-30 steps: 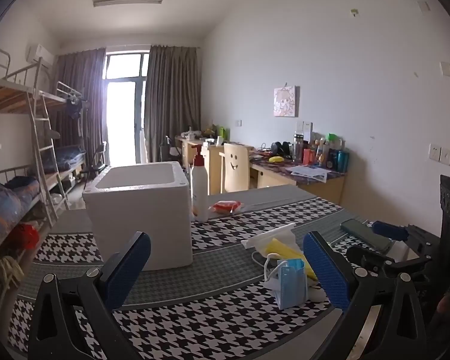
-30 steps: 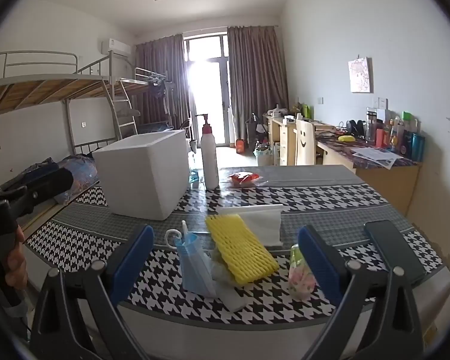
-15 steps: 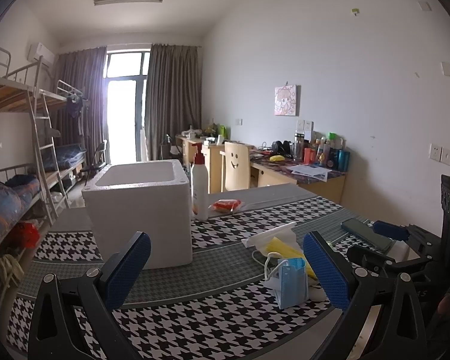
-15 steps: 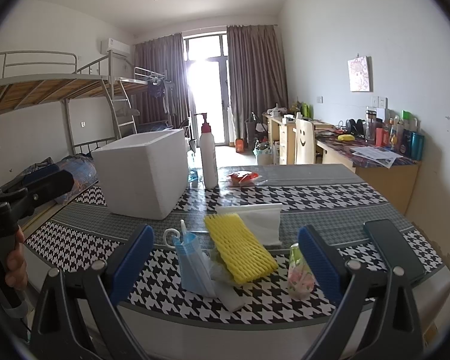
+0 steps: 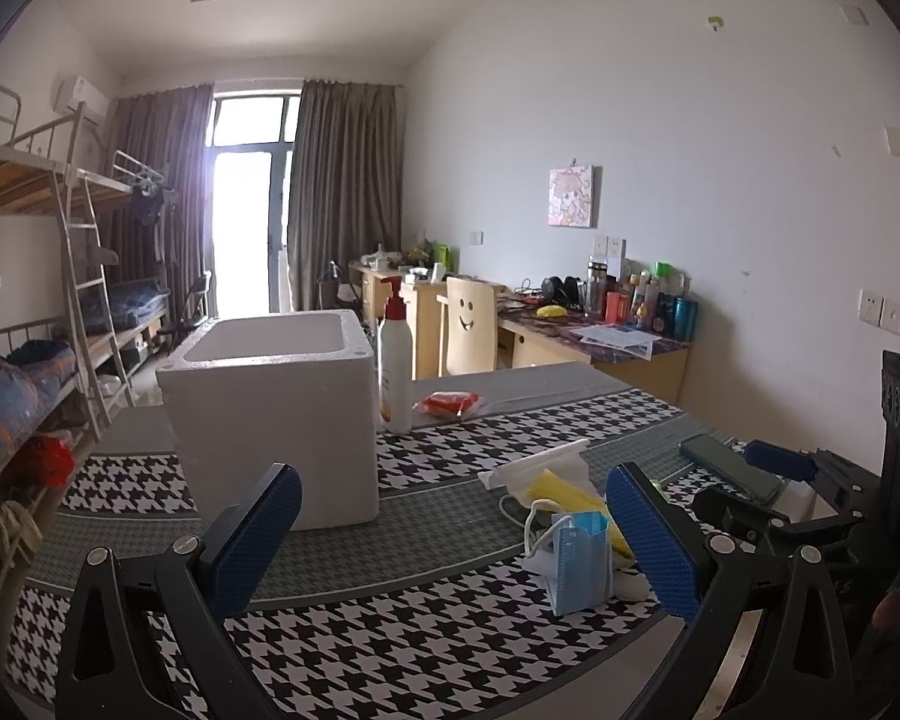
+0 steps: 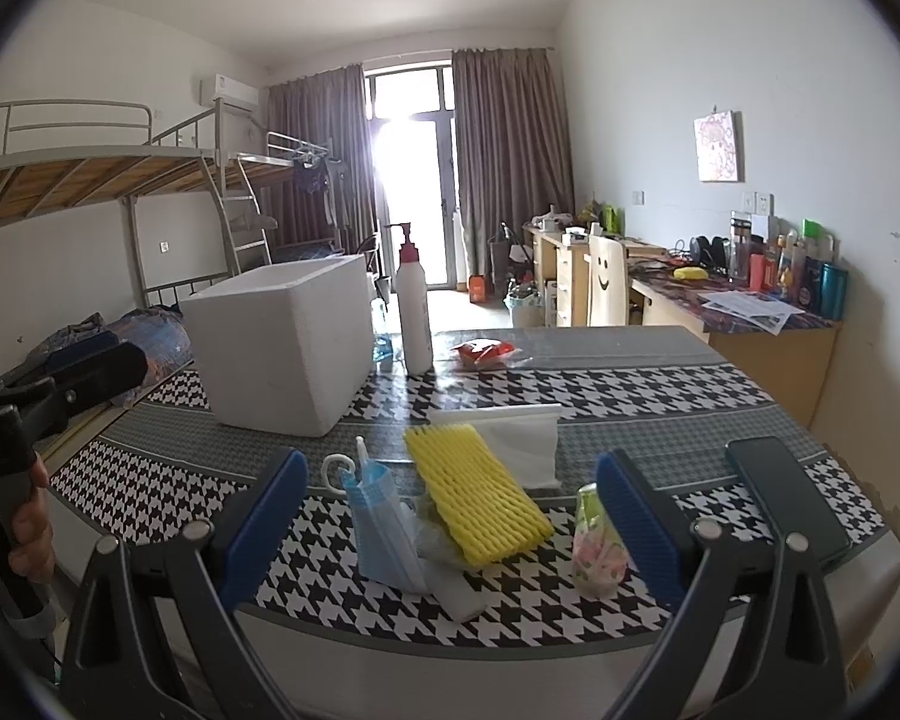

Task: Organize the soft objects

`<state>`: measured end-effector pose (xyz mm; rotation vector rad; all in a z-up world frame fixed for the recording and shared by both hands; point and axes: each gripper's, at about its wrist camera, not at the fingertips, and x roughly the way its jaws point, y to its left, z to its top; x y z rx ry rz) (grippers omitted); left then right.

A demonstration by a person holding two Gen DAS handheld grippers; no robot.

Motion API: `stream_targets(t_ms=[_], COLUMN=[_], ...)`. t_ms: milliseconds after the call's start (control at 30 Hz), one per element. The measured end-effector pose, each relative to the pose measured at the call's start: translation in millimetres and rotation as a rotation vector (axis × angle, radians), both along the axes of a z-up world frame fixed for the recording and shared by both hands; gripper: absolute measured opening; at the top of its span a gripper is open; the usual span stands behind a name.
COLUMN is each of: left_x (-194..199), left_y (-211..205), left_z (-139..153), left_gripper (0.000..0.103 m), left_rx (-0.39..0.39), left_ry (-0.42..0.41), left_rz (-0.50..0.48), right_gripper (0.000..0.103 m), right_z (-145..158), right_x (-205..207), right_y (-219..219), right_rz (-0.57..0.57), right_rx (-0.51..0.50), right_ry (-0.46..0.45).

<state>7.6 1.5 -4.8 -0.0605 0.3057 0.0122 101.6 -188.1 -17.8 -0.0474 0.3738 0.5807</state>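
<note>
**Both grippers wide open, soft stuff piled at the near edge**

Your left gripper (image 5: 450,531) is spread wide with nothing between its blue pads (image 5: 258,534), hanging above the near edge of the houndstooth table (image 5: 390,648). Your right gripper (image 6: 450,519) is the same: pads far apart, empty, looking straight at the pile.

The pile sits right in front of the right gripper. The blue face mask (image 6: 381,525) stands on its edge at the left of the heap, white ear loop curling off its far side. Just right of it the yellow foam net (image 6: 474,492) lies at a slant, resting on a crumpled clear bag and overlapping the white foam sheet (image 6: 516,444) behind it. A small floral pouch (image 6: 597,546) stands by the right pad, a bit apart from the net. From your left wrist the same pile shows up toward the right pad, mask (image 5: 579,564) nearest.

Further out, the white foam box (image 5: 276,414) sits open-topped on the left part of the table, well apart from the pile. A pump bottle (image 6: 413,312) stands just beside the box's far right corner, and a red packet (image 6: 483,353) lies near that. A dark phone (image 6: 786,498) lies flat at the table's right edge. You can see your hand (image 6: 30,531) gripping the left handle at the edge of the right view.
</note>
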Motion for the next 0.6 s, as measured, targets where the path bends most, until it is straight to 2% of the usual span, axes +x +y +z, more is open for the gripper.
stream_targets(t_ms=[600], left_x=[18.2], left_y=[-22.2], left_z=[-17.8], left_gripper=[0.102], left_rx=[0.004], left_ry=[0.075], left_rz=[-0.099], right_gripper=[0.099], right_z=[-10.7], right_x=[10.9], right_y=[-9.9], right_rz=[-0.044], right_rx=[-0.012], right_ry=[0.042])
